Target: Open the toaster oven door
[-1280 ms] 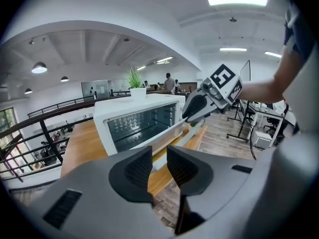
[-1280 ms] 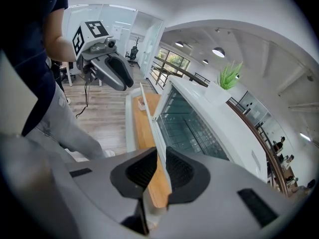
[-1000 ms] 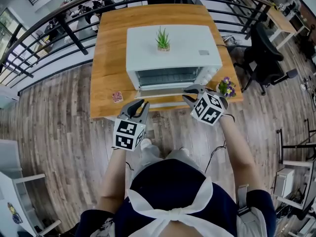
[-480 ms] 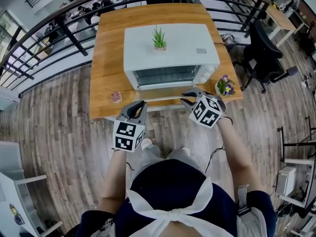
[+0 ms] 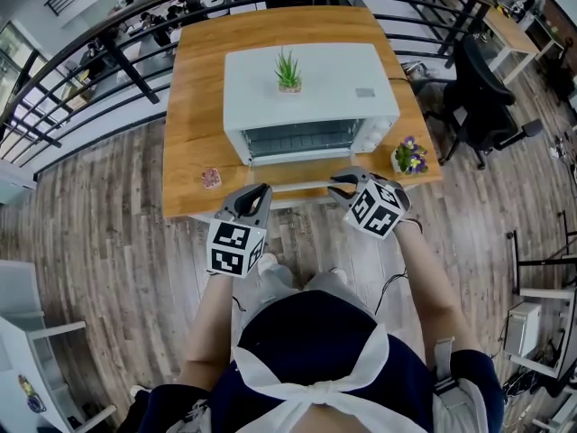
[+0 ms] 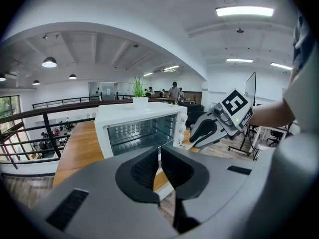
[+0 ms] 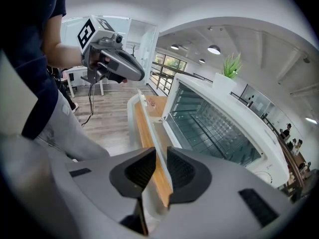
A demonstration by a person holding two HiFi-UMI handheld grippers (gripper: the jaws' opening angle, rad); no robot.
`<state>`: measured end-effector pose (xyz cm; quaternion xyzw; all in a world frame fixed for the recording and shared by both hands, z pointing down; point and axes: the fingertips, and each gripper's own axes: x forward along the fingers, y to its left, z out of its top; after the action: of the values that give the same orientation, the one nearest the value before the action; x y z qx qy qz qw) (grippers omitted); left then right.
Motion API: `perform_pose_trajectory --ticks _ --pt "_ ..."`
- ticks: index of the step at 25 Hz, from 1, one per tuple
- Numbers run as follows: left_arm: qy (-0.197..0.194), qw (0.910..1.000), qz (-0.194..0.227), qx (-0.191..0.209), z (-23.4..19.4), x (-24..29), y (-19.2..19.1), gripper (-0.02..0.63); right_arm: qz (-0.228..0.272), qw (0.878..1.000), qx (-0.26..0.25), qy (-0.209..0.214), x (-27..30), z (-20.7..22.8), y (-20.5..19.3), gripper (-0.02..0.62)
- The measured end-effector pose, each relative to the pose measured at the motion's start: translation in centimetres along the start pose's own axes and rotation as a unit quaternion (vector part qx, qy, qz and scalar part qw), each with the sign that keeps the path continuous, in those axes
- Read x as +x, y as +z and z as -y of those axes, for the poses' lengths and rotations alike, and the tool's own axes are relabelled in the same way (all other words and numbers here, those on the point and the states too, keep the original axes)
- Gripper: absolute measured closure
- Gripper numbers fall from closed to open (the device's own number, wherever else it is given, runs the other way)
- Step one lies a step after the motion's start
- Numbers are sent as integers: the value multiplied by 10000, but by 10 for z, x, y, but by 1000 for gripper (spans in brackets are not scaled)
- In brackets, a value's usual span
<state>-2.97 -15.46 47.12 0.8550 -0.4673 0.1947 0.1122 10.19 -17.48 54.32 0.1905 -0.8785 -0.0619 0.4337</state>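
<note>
Toaster oven (image 5: 311, 79) door (image 5: 288, 171) folded down, both grippers at its front

Nearest, just off the oven's front, the left gripper (image 5: 256, 191) hangs with jaws closed on nothing. The right gripper (image 5: 347, 179) straddles the door handle (image 5: 297, 188), its jaws narrowly apart and just opening. The door lies flat over the table (image 5: 194, 106). A green plant (image 5: 288, 70) tops the oven.

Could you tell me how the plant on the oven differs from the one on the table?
The oven plant has spiky leaves; the table plant bears purple flowers. The oven plant stands mid-top; the table plant sits near the right edge of the table. Both are small and potted.
</note>
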Motion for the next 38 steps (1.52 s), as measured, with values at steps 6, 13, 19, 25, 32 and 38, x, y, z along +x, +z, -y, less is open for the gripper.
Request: perform_pose_trajectory --ticks 6,13,19,25,32,38 --pt "-6 10000 -37 -5 0 3 -2 574 -8 10000 5 47 2 -3 -3 520" --pt "3 10000 -93 0 1 4 -5 574 -26 10000 -8 92 2 -10 -5 518" --pt "8 9999 -130 -6 -1 8 -7 574 -133 9995 -39 294 9 -21 -15 514" --pt "27 9999 -161 -33 -2 7 -10 574 -203 9985 -11 508 13 -33 -24 506" --pt "6 9997 -255 -60 -1 8 -17 574 -429 9961 -80 771 20 -48 -35 500" --pt "32 9996 -284 -68 -4 7 -19 574 -560 9942 -161 901 27 -60 -47 495"
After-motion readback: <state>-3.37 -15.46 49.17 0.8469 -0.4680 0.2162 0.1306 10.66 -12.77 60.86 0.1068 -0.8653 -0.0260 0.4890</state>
